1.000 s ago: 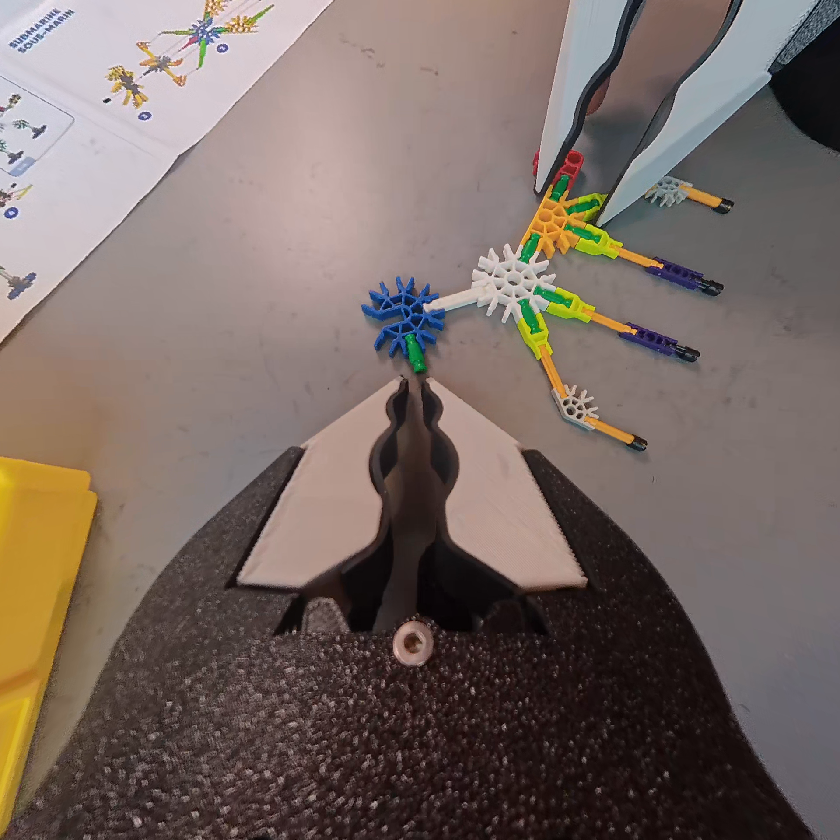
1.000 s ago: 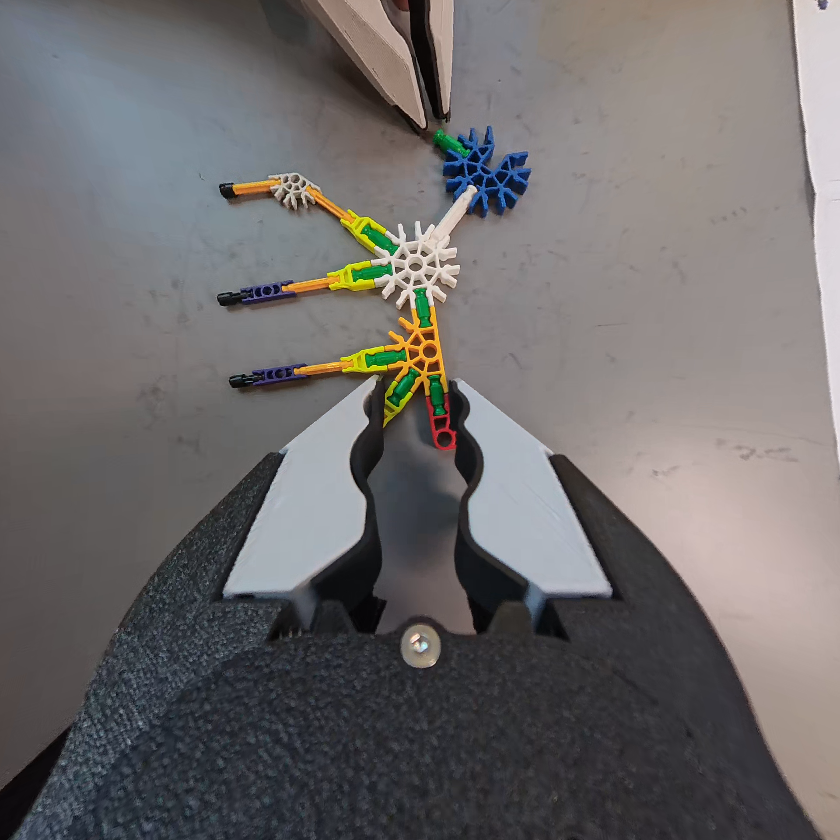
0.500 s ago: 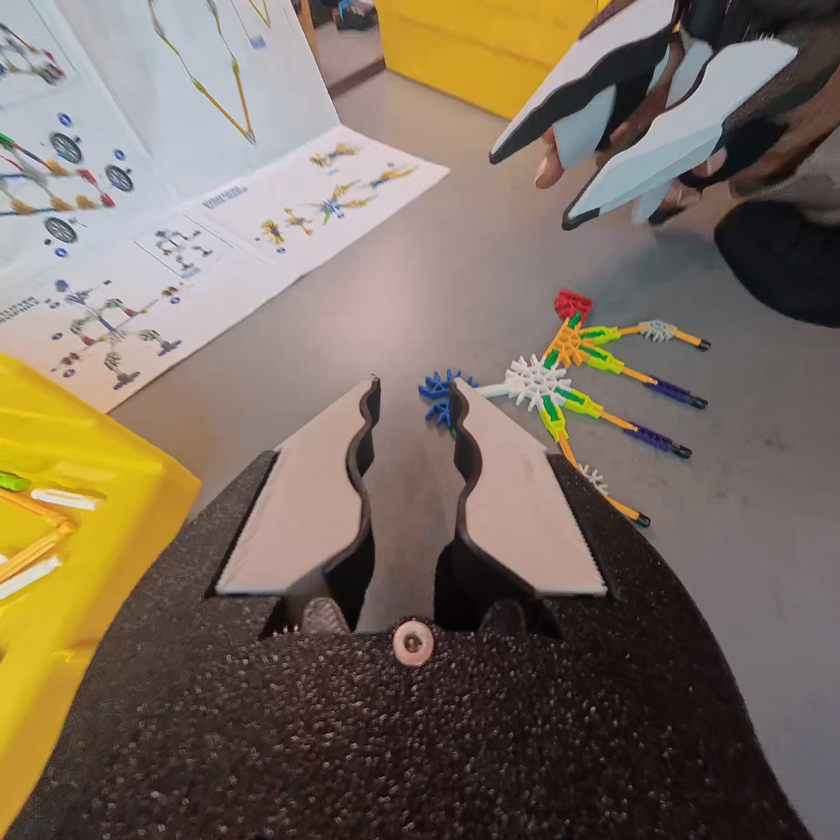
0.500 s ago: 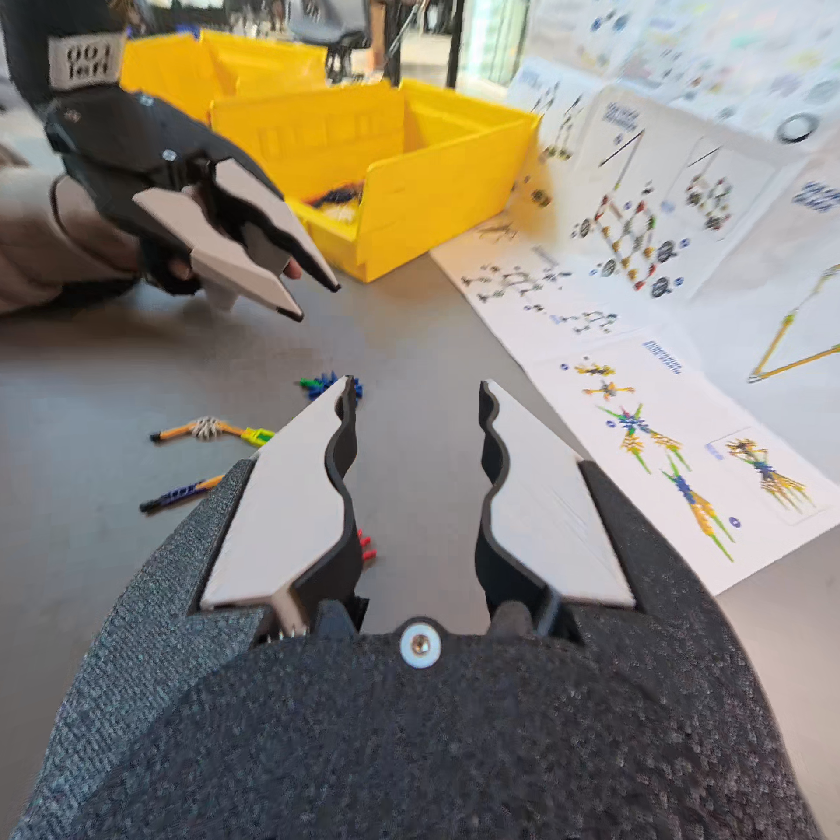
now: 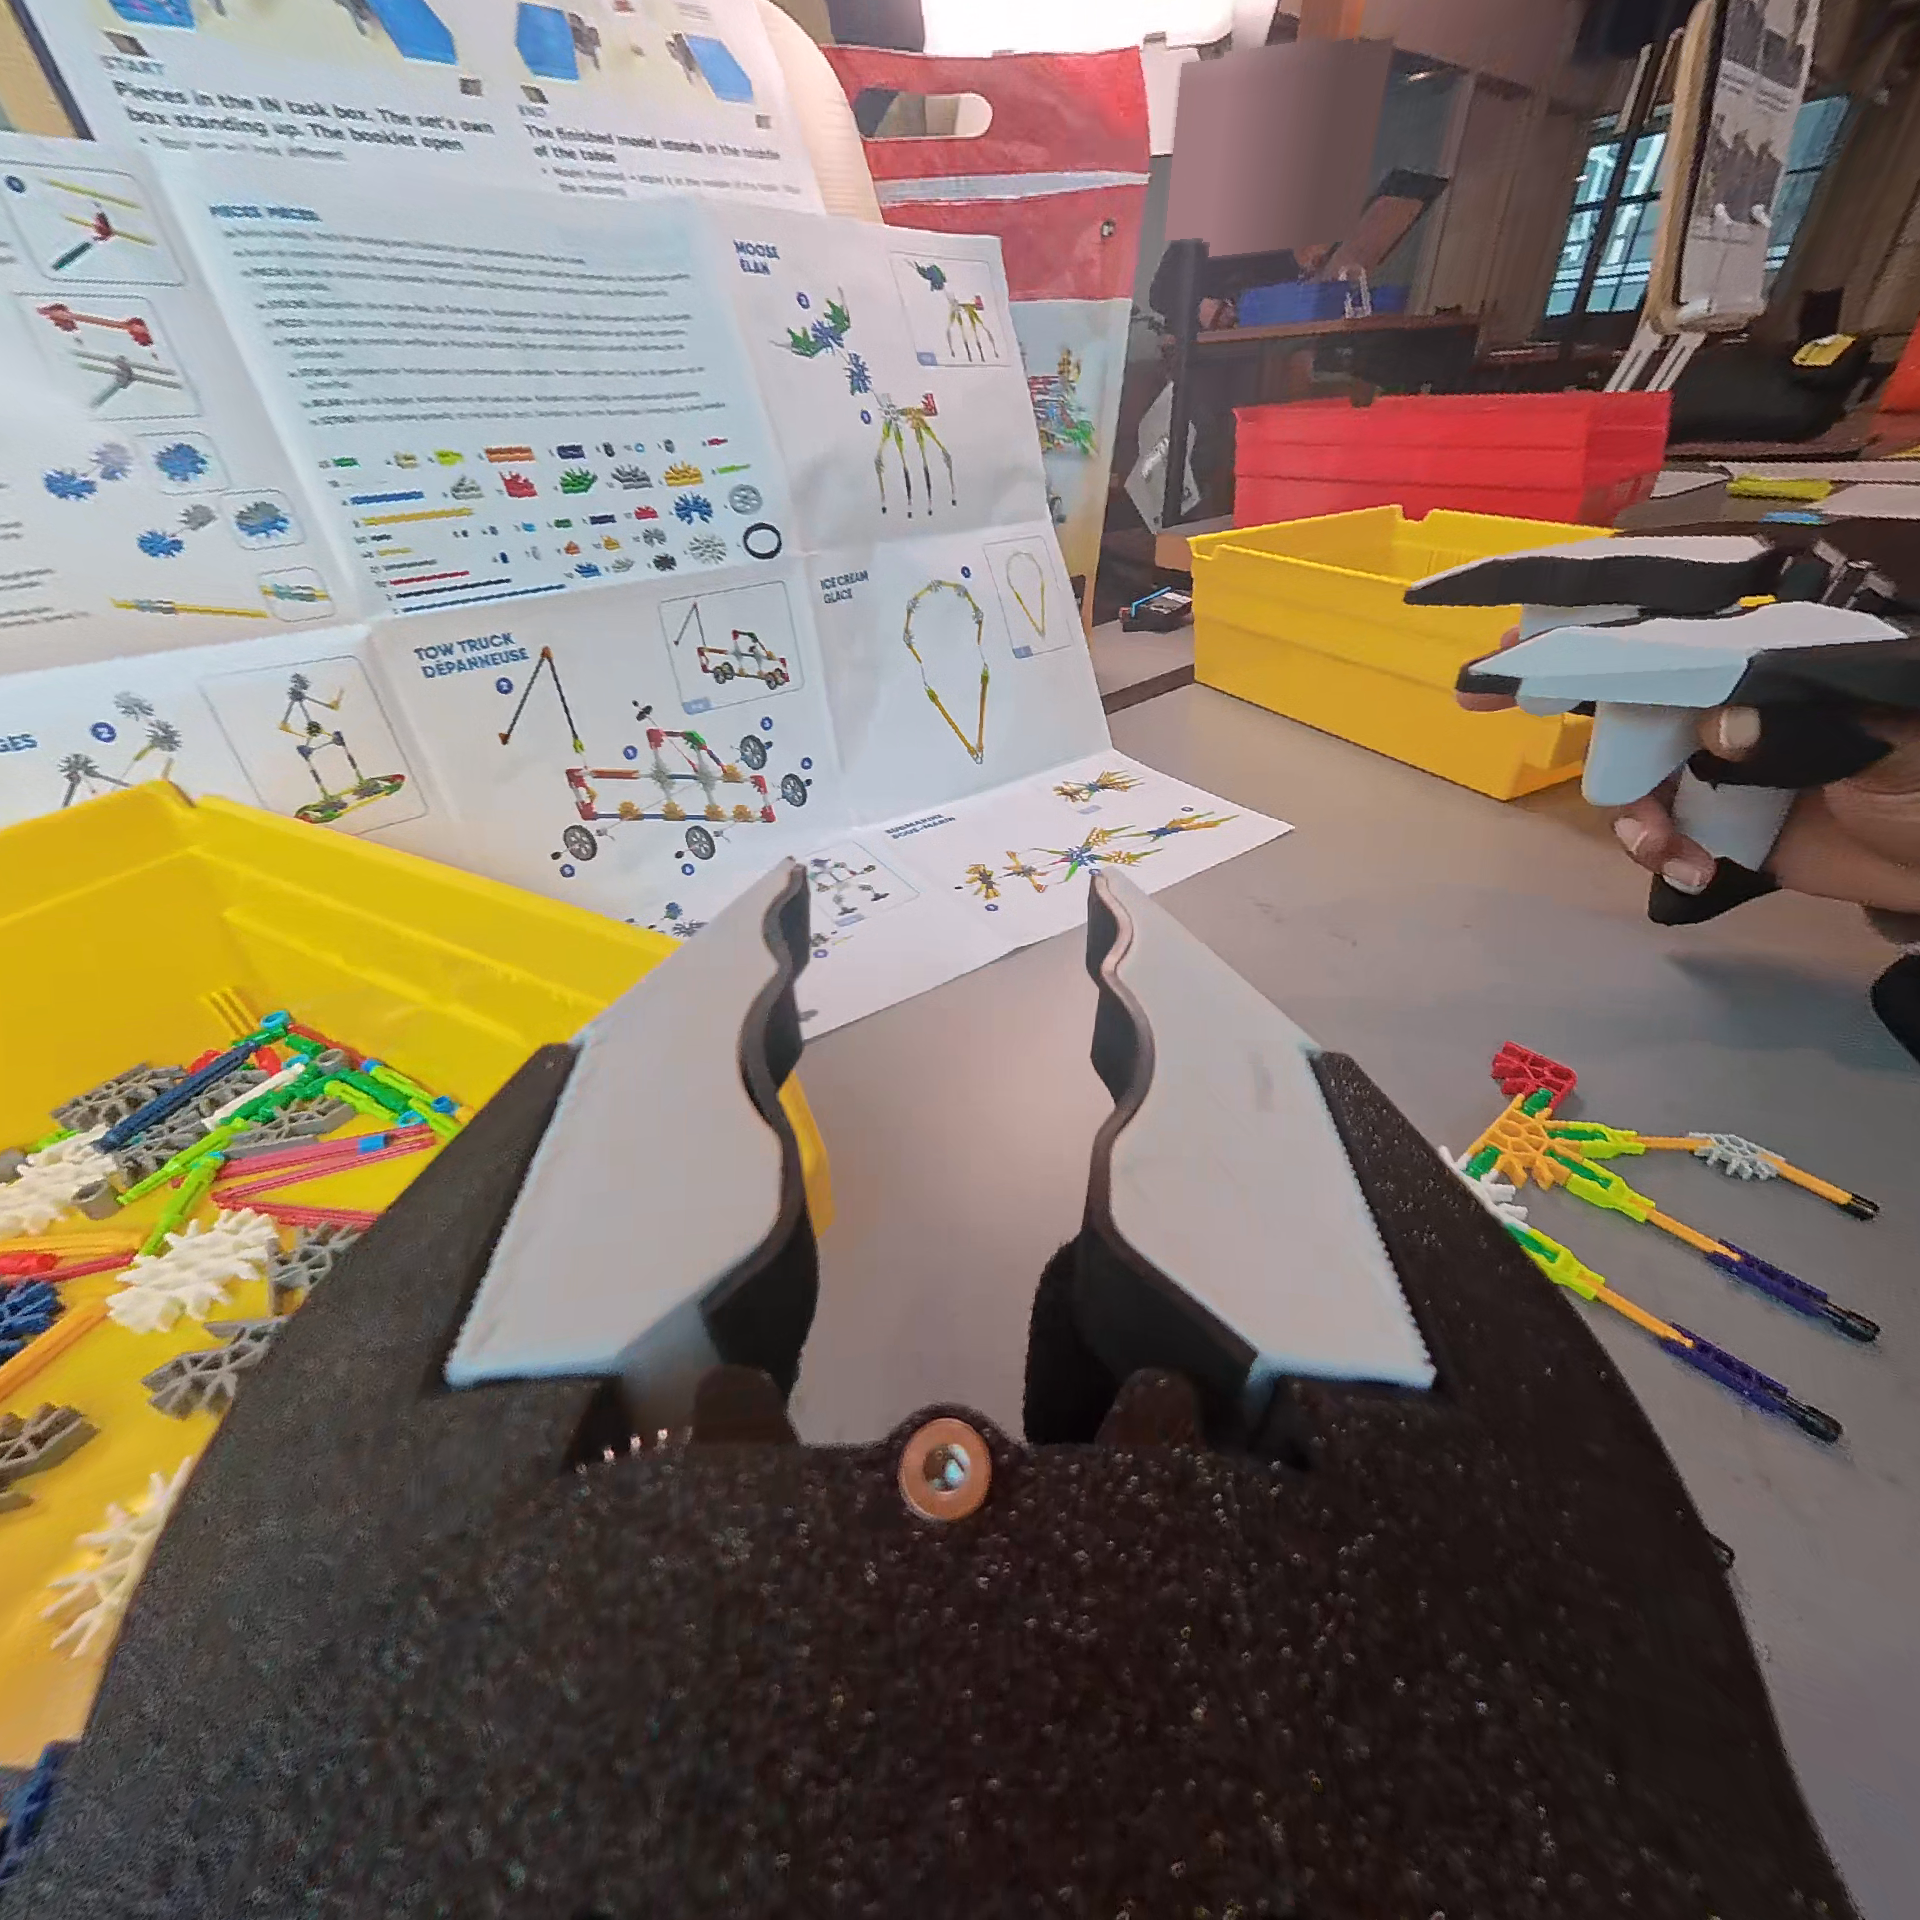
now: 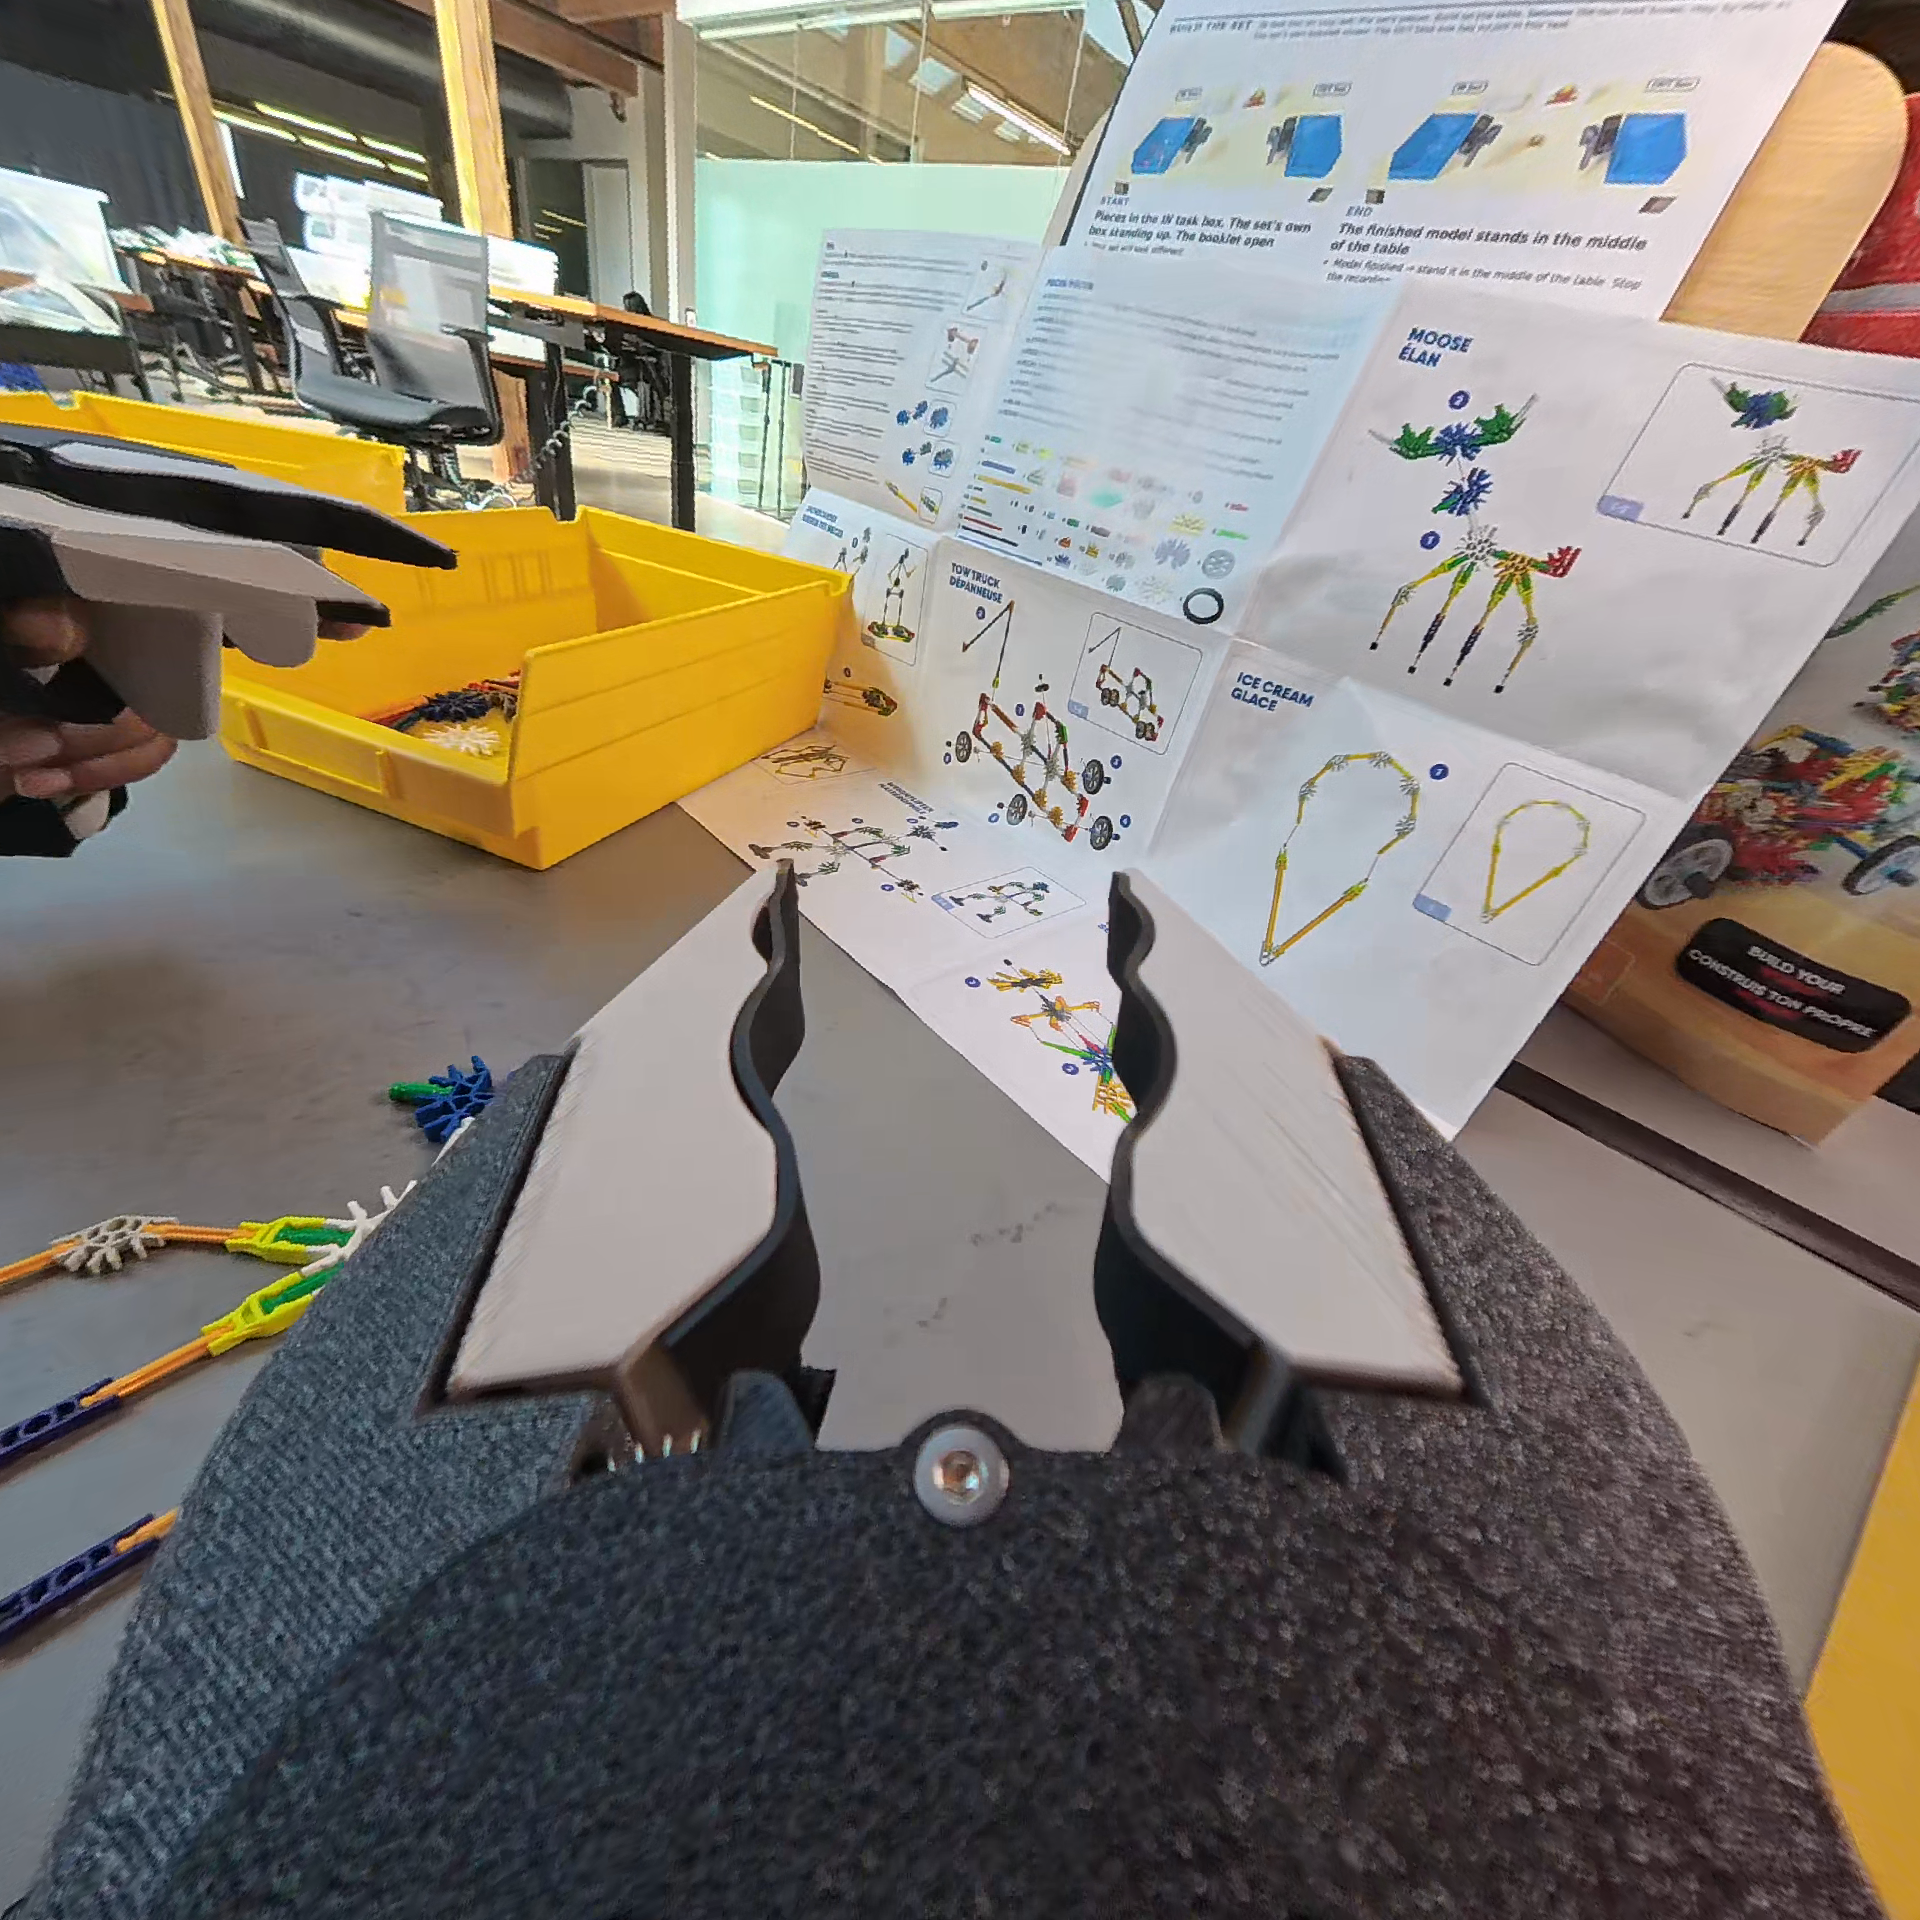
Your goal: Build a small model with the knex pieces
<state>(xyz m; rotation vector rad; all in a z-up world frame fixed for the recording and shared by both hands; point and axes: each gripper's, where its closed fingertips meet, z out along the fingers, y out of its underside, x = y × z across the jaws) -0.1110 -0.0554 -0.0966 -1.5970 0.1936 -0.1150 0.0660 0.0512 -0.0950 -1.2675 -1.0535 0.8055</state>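
A flat model of coloured rods and snowflake connectors [image 5: 1621, 1195] lies on the grey table, low right in the left wrist view; it also shows low left in the right wrist view [image 6: 260, 1247], with its blue connector [image 6: 457, 1096]. My left gripper [image 5: 940, 894] is open and empty, raised above the table, next to a yellow bin of loose pieces [image 5: 343, 935]. My right gripper [image 6: 948, 883] is open and empty, raised, facing the instruction sheet [image 6: 1299, 623]. Each gripper shows in the other's view, the right one [image 5: 1444, 639] and the left one [image 6: 416, 587], both held up in a hand.
A large folded instruction sheet [image 5: 520, 468] stands at the back and runs onto the table. A second yellow bin [image 5: 1351, 634] and red bins [image 5: 1444, 457] stand far right. A toy box [image 6: 1766, 904] stands right of the sheet.
Both grippers have lifted away from the model and tilted up. The left one, shut a second ago, has opened; the right one has opened wider. The model stays flat on the table.
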